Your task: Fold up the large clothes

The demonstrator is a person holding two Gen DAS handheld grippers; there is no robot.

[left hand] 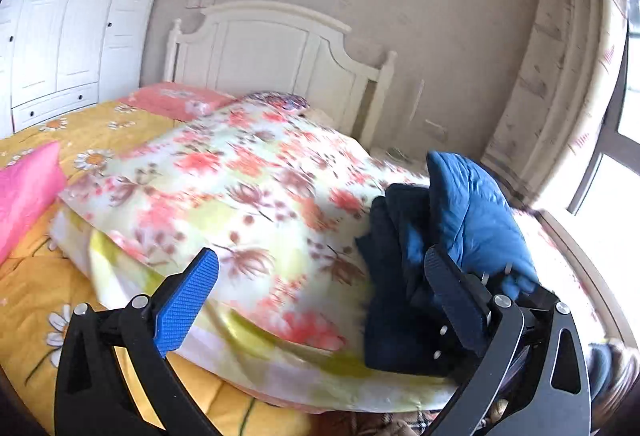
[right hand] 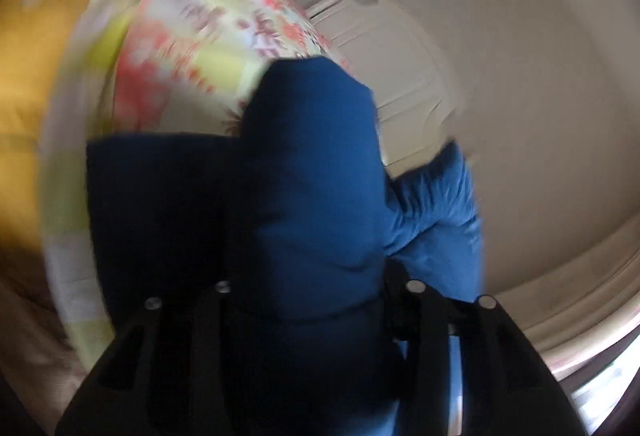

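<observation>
A blue padded jacket [left hand: 460,212] with a dark navy lining lies bunched on the floral quilt [left hand: 248,188] at the bed's right side. My left gripper [left hand: 320,272] is open and empty, its right finger [left hand: 448,284] close to the jacket's folds. In the right wrist view the jacket [right hand: 316,176] bulges up between the arms of my right gripper [right hand: 316,288] and hides its fingertips. That gripper is shut on the jacket. The view is blurred by motion.
A yellow daisy bedspread [left hand: 52,300] covers the bed. A pink pillow [left hand: 24,192] lies at the left, a salmon pillow [left hand: 176,100] by the white headboard [left hand: 276,52]. A white wardrobe [left hand: 68,28] stands far left. A curtain [left hand: 560,76] and window are at the right.
</observation>
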